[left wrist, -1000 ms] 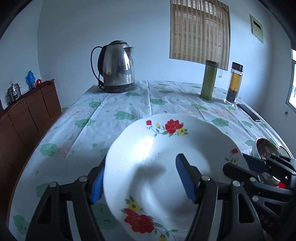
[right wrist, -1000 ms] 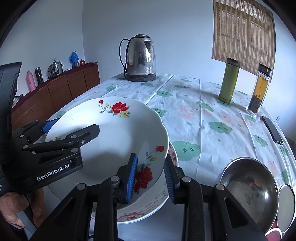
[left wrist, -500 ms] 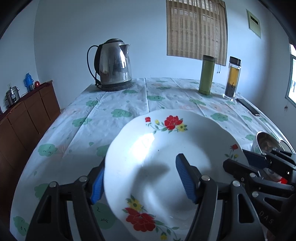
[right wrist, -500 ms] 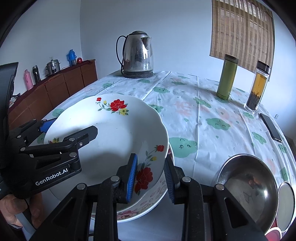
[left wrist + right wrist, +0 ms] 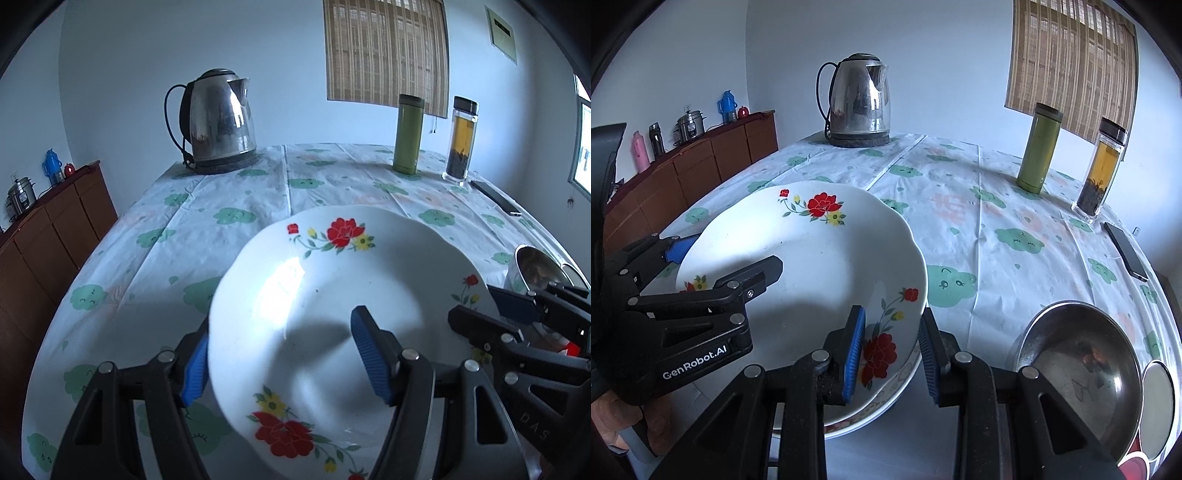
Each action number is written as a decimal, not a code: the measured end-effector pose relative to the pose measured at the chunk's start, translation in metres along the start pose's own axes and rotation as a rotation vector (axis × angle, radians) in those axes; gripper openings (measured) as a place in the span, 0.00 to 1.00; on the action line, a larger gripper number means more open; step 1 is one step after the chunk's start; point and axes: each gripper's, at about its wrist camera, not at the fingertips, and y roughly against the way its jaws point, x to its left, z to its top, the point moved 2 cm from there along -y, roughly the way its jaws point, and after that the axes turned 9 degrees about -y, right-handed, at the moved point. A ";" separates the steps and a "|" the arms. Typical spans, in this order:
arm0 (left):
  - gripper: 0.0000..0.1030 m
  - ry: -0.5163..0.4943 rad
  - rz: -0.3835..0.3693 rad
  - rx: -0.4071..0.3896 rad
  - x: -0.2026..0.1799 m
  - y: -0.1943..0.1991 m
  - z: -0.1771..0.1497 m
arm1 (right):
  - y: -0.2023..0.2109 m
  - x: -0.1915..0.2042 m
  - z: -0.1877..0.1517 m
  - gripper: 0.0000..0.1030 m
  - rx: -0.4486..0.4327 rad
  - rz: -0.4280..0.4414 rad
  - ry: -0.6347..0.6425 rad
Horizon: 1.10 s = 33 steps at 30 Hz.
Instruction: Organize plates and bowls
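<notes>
A white deep plate with red flowers [image 5: 332,295] [image 5: 820,266] is held between both grippers. My left gripper [image 5: 280,354] straddles its left rim, one blue pad under the rim and one inside the plate. My right gripper [image 5: 892,350] straddles its right rim the same way. The plate rests on, or just above, a second floral plate [image 5: 886,398] whose edge shows beneath it. The left gripper also shows in the right wrist view [image 5: 724,266].
A steel bowl [image 5: 1082,373] and a small round dish [image 5: 1158,410] sit to the right. A kettle [image 5: 858,99], a green flask [image 5: 1038,147], a tea bottle [image 5: 1102,171] and a phone [image 5: 1126,251] stand on the flowered tablecloth [image 5: 960,206]. A wooden sideboard [image 5: 690,166] is at left.
Both grippers and the flowered plate have sunk slightly toward the plate beneath; the gap between the two plates has shrunk. The grips look unchanged.
</notes>
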 end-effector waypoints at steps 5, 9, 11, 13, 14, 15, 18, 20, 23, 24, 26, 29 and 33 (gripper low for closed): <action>0.67 -0.008 -0.001 0.011 -0.002 -0.002 -0.001 | 0.000 0.001 0.000 0.31 -0.002 -0.011 0.008; 0.67 -0.001 -0.009 0.017 -0.001 -0.003 -0.002 | 0.000 0.001 -0.001 0.31 -0.004 -0.020 0.019; 0.68 0.001 -0.011 0.021 -0.001 -0.004 -0.002 | 0.000 0.002 -0.001 0.31 -0.005 -0.023 0.023; 0.68 0.004 -0.014 0.025 0.000 -0.005 -0.003 | 0.000 0.002 -0.001 0.31 -0.006 -0.027 0.028; 0.68 0.005 -0.016 0.027 0.000 -0.005 -0.003 | 0.000 0.002 -0.001 0.31 -0.007 -0.030 0.030; 0.68 0.005 -0.017 0.028 0.000 -0.006 -0.003 | 0.000 0.003 -0.001 0.31 -0.008 -0.033 0.033; 0.68 0.005 -0.019 0.030 0.000 -0.006 -0.003 | 0.000 0.004 -0.002 0.31 -0.009 -0.038 0.038; 0.68 0.005 -0.020 0.032 -0.001 -0.007 -0.003 | 0.000 0.005 -0.002 0.31 -0.011 -0.045 0.043; 0.69 0.009 -0.030 0.039 -0.001 -0.008 -0.004 | 0.000 0.006 -0.002 0.31 -0.015 -0.059 0.053; 0.69 0.010 -0.032 0.040 0.000 -0.009 -0.005 | 0.000 0.006 -0.002 0.31 -0.016 -0.064 0.056; 0.69 0.008 -0.033 0.043 0.000 -0.009 -0.005 | 0.000 0.006 -0.002 0.31 -0.016 -0.066 0.056; 0.69 -0.002 -0.027 0.051 -0.002 -0.010 -0.005 | -0.002 0.006 -0.003 0.32 -0.013 -0.074 0.057; 0.67 -0.027 -0.014 0.042 -0.005 -0.007 -0.005 | -0.003 0.007 -0.004 0.33 -0.020 -0.108 0.075</action>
